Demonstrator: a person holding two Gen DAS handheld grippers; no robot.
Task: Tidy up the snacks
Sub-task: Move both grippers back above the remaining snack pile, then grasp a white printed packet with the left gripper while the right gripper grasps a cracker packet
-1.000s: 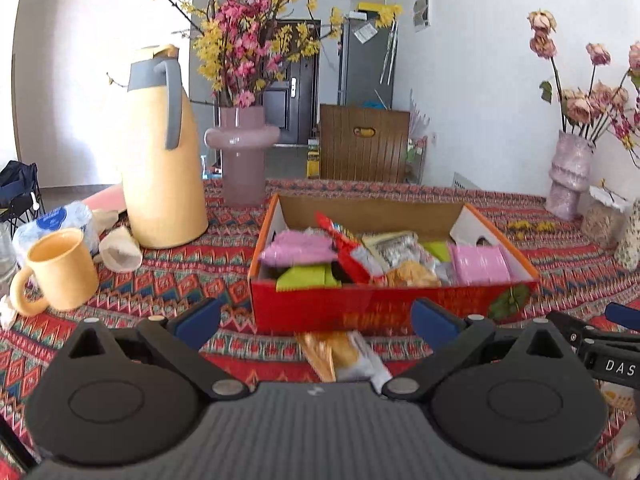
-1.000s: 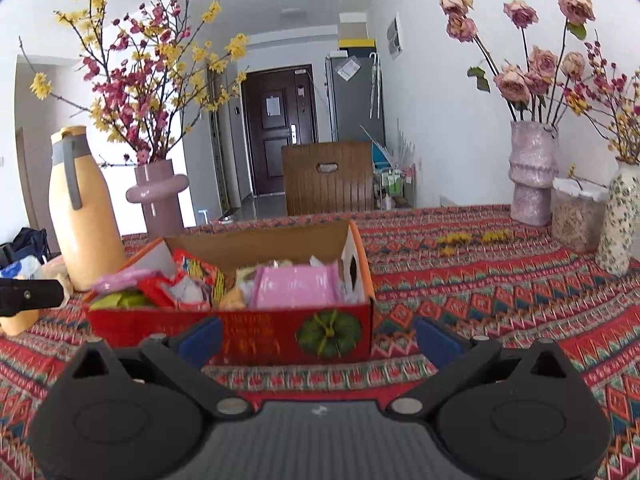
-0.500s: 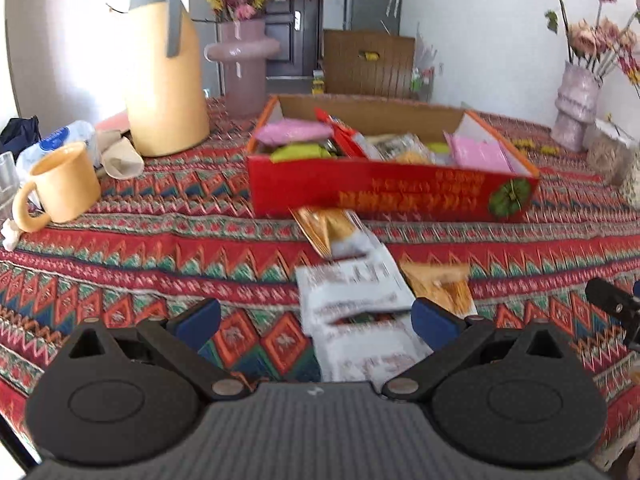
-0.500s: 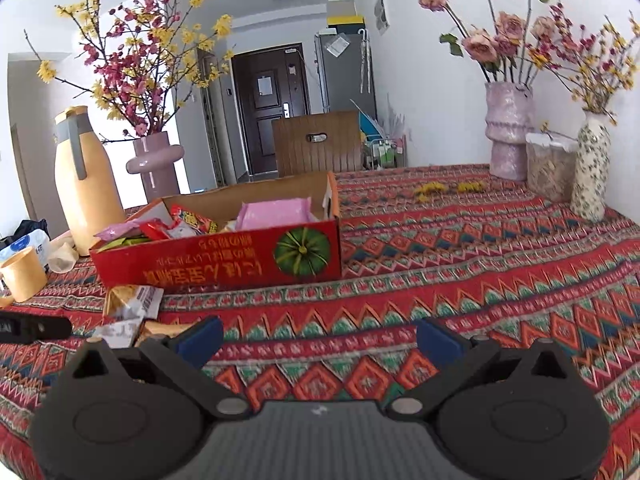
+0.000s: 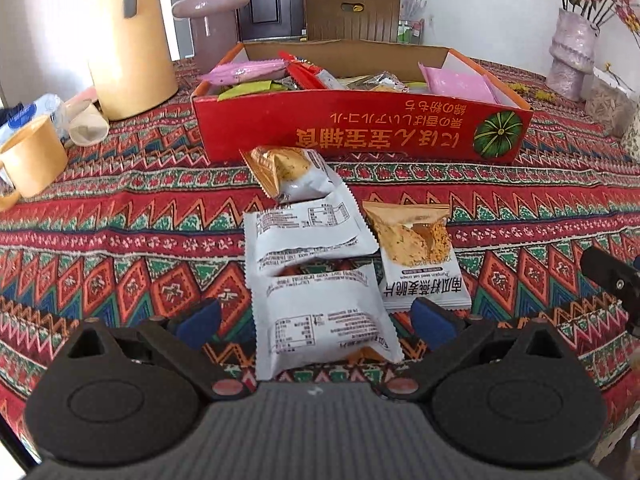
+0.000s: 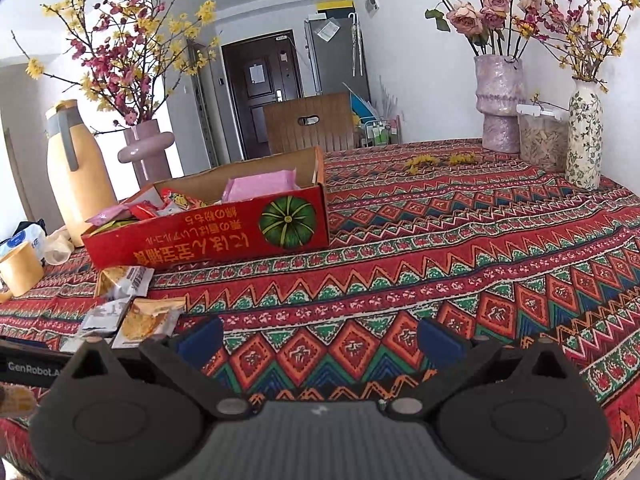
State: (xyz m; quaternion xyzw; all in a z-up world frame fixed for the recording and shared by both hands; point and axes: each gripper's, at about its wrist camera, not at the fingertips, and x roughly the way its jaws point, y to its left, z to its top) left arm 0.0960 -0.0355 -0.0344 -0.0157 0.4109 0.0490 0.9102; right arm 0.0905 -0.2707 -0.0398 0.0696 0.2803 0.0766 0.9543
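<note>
We see the red cardboard box (image 5: pixel 360 136) holding pink, green and red snack packets, mid-surface. Before it, four snack packets lie toward the near edge; the nearest white packet (image 5: pixel 324 320) runs lengthwise away from us, between our left gripper (image 5: pixel 316 320)'s wide jaws. Our right gripper (image 6: pixel 320 340) hovers, jaws wide and empty.

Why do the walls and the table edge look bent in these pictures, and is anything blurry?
Both wrist views use fisheye lenses: in the right wrist view the tablecloth curves down toward dark corners. In the left wrist view the snack packets and red box are sharp, while the yellow jug leans outward at the edge. Daylight is even, without harsh glare.
</note>
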